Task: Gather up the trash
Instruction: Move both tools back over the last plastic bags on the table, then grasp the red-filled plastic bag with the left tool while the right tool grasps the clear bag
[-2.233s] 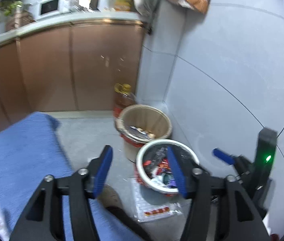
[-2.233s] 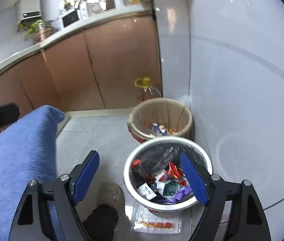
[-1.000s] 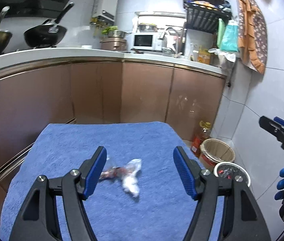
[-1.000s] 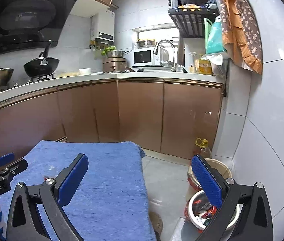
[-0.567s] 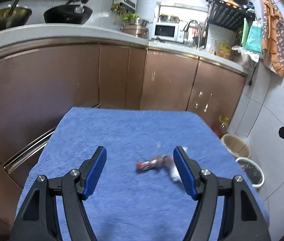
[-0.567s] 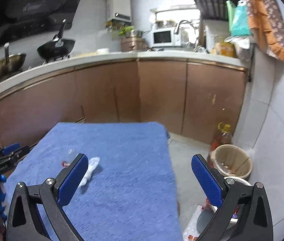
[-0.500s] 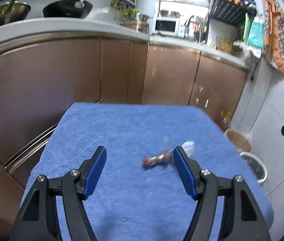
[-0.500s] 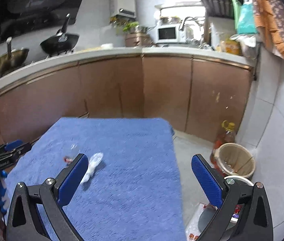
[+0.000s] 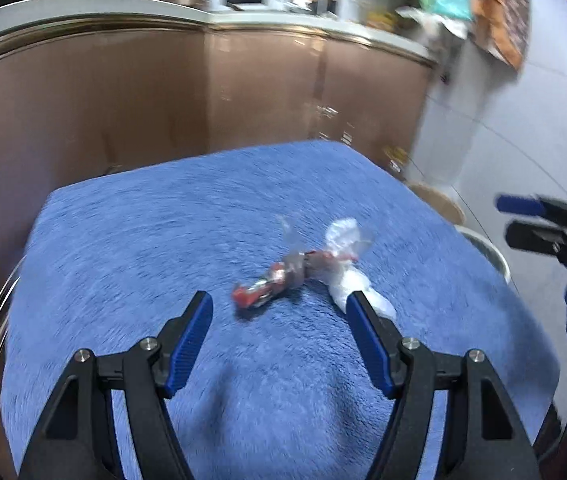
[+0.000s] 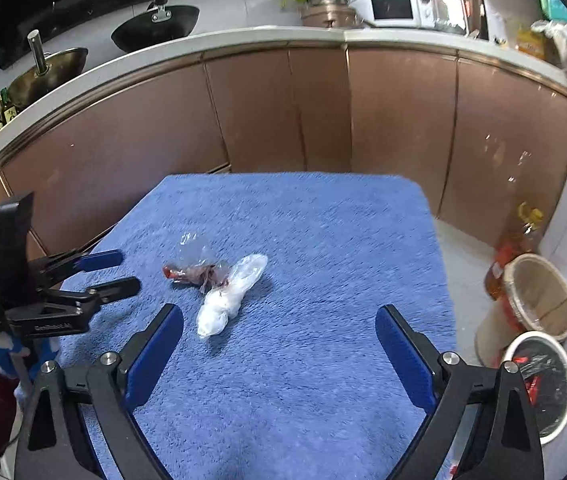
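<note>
A red and silver wrapper (image 9: 273, 286) (image 10: 191, 272) and a crumpled clear plastic bag with white inside (image 9: 347, 276) (image 10: 229, 296) lie together on the blue towel-covered table (image 9: 163, 240) (image 10: 323, 248). My left gripper (image 9: 279, 312) is open and empty, just in front of the wrapper; it also shows in the right wrist view (image 10: 117, 270). My right gripper (image 10: 279, 334) is open and empty, above the towel to the right of the trash; it shows at the right edge of the left wrist view (image 9: 519, 220). A white bin with trash (image 10: 539, 384) stands on the floor at right.
A tan basket bin (image 10: 539, 296) and an oil bottle (image 10: 517, 248) stand on the floor beyond the white bin. Brown kitchen cabinets (image 10: 323, 112) run behind the table. The tiled wall (image 9: 523, 120) is at right.
Both grippers have swung from over the floor bins to the table. The left gripper has moved closer to the wrapper and bag. Both grippers stay open.
</note>
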The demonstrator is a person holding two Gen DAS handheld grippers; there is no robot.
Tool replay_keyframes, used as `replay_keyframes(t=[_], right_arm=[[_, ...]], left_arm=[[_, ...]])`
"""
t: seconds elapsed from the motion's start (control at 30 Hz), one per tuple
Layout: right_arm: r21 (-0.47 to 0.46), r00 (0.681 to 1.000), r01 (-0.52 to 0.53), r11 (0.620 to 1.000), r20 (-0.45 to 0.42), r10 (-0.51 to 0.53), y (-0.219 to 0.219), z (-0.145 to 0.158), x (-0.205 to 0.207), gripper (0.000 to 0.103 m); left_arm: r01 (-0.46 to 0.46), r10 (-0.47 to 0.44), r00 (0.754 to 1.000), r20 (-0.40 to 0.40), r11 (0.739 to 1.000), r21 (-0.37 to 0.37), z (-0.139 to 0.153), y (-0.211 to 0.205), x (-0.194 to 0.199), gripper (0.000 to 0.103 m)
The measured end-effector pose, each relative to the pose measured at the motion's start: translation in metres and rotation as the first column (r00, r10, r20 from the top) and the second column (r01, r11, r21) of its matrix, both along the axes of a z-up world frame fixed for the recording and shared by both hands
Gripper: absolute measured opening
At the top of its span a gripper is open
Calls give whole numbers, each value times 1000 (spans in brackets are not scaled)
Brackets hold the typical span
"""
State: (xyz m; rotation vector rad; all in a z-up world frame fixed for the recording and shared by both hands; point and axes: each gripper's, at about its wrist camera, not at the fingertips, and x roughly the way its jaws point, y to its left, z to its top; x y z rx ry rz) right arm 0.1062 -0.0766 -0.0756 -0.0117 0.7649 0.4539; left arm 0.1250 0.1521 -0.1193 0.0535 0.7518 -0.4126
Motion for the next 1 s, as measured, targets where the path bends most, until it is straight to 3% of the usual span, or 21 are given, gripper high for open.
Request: replay_keyframes(t=[0.2,0.47,0.6,0.8,0.9,1.0], right_arm=[[62,994,-41,997,-95,47,4,-21,29,78],[138,962,-134,981,-218,162,33,-51,63,66],[149,950,-164,975,-244,197,43,-59,72,61],[163,935,-179,970,-277,220,50,-71,83,52],[161,929,-183,970,-294,224,53,-76,86,48],[158,922,-194,968,-308,235,57,-83,89,45]], left_arm=[[145,-142,988,-63,989,43,-15,-2,42,67],[321,-309,942,-129,943,91,-31,-16,73,66],[363,-346,923,-170,928,85,-45,-22,84,42],[353,-342,929,-140,933,67,-50,-16,90,22],[342,-336,933,-131,939,27,-49,-9,90,20],[338,-332,935,-124,941,32,-49,-7,88,20]])
